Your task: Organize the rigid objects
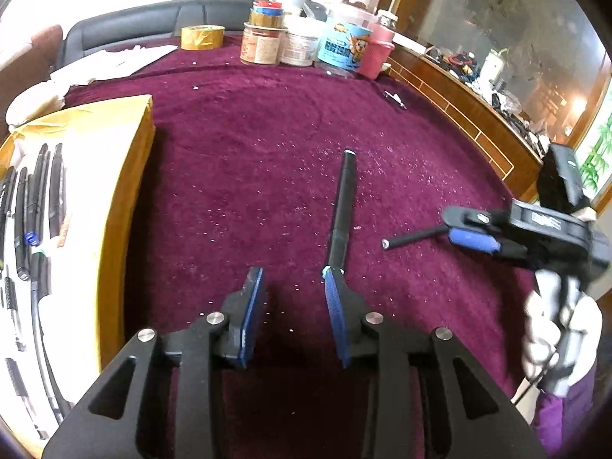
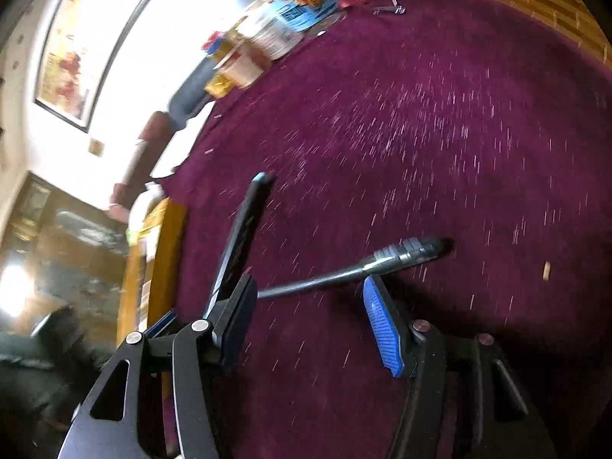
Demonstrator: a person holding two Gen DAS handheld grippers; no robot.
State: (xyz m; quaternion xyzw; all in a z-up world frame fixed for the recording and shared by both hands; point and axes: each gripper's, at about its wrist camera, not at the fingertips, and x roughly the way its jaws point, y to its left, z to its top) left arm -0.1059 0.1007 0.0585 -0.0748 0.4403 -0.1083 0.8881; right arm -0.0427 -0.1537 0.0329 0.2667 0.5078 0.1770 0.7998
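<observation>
A black pen (image 1: pixel 341 206) lies on the purple cloth, pointing away from me. Its near end sits by the right fingertip of my left gripper (image 1: pixel 292 273), which is open with nothing between its blue pads. A thin grey metal pen (image 2: pixel 382 264) lies crosswise just past the tips of my right gripper (image 2: pixel 310 281), whose jaws stand wide and do not press on it. The left wrist view shows that gripper (image 1: pixel 468 227) at the right, held by a gloved hand (image 1: pixel 554 329). A yellow-sided box (image 1: pixel 126 191) at the left holds several dark pens (image 1: pixel 38 183).
Jars (image 1: pixel 344 49), tubs and a yellow tape roll (image 1: pixel 202 37) stand along the table's far edge. A small metal item (image 1: pixel 394 98) lies near the wooden rim (image 1: pixel 459 103) at the right. White papers (image 1: pixel 114 59) lie at the back left.
</observation>
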